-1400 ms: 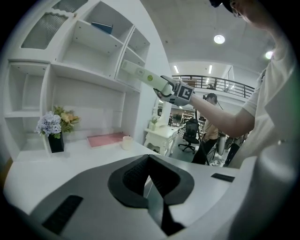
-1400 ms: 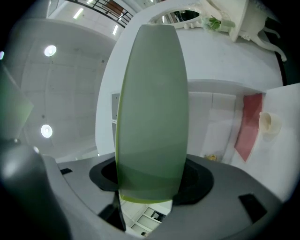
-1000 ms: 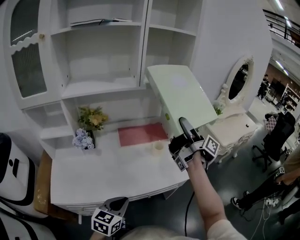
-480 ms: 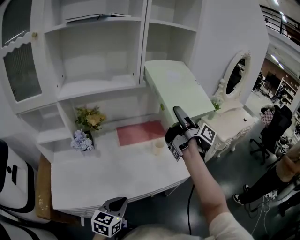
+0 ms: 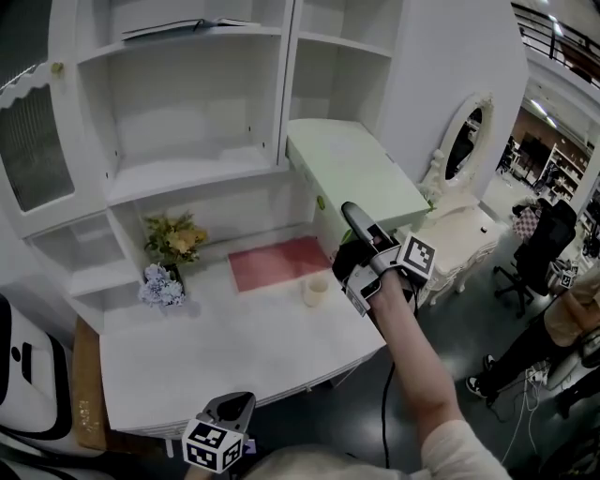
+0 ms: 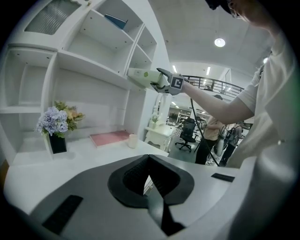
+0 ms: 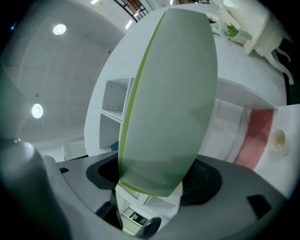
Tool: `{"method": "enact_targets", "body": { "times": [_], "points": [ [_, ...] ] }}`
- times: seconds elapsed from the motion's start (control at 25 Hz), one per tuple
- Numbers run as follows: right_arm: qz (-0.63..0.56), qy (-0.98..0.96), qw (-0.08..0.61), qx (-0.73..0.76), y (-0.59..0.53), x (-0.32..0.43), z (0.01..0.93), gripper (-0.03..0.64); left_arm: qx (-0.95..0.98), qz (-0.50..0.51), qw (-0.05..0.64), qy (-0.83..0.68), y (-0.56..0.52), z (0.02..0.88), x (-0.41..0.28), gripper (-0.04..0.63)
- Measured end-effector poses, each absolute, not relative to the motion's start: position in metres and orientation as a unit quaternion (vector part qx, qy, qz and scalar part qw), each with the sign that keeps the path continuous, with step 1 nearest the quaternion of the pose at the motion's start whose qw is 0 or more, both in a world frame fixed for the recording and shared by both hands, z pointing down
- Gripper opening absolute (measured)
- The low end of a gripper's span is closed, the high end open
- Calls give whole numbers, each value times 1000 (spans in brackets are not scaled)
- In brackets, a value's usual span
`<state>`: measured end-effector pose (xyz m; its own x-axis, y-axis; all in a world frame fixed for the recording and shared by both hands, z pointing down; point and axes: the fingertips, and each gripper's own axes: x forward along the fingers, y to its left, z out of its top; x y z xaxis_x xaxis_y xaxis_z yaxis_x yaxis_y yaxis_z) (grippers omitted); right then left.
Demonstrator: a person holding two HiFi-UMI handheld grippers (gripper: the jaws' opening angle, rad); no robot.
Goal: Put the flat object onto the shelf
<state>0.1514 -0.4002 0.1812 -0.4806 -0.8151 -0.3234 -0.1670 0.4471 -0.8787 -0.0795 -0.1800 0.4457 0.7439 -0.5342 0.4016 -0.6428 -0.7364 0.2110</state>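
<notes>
A pale green flat board point(image 5: 361, 173) sticks out level in front of the white shelf unit point(image 5: 187, 173). Its far end reaches the front edge of the right-hand compartment. My right gripper point(image 5: 354, 234) is shut on the board's near end point(image 7: 168, 93). Its jaws have just been opening a little wider, with the board still between them. The left gripper view shows board point(image 6: 140, 78) and right gripper point(image 6: 161, 79) at shelf height. My left gripper point(image 5: 234, 408) hangs low before the desk, jaws together point(image 6: 150, 187) with nothing in them.
On the white desk point(image 5: 234, 337) lie a pink mat point(image 5: 277, 262), a small cup point(image 5: 316, 291) and two flower bunches point(image 5: 173, 239). A book point(image 5: 187, 26) lies on the top shelf. A dressing table with an oval mirror point(image 5: 464, 150) and an office chair point(image 5: 548, 248) stand at right.
My right gripper has carried the board slightly up and closer to the shelf unit. The left gripper has stayed at the bottom edge of the head view.
</notes>
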Motion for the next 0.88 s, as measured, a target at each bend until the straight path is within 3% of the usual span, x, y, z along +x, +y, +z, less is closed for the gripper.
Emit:
{"method": "enact_targets", "body": {
  "times": [0.52, 0.88],
  "points": [
    [-262, 869, 291, -301, -389, 125, 145, 388, 923, 168, 171, -301, -196, 450, -82, 14],
    [-217, 895, 305, -242, -388, 131, 133, 385, 910, 170, 152, -345, -225, 442, -59, 14]
  ]
}}
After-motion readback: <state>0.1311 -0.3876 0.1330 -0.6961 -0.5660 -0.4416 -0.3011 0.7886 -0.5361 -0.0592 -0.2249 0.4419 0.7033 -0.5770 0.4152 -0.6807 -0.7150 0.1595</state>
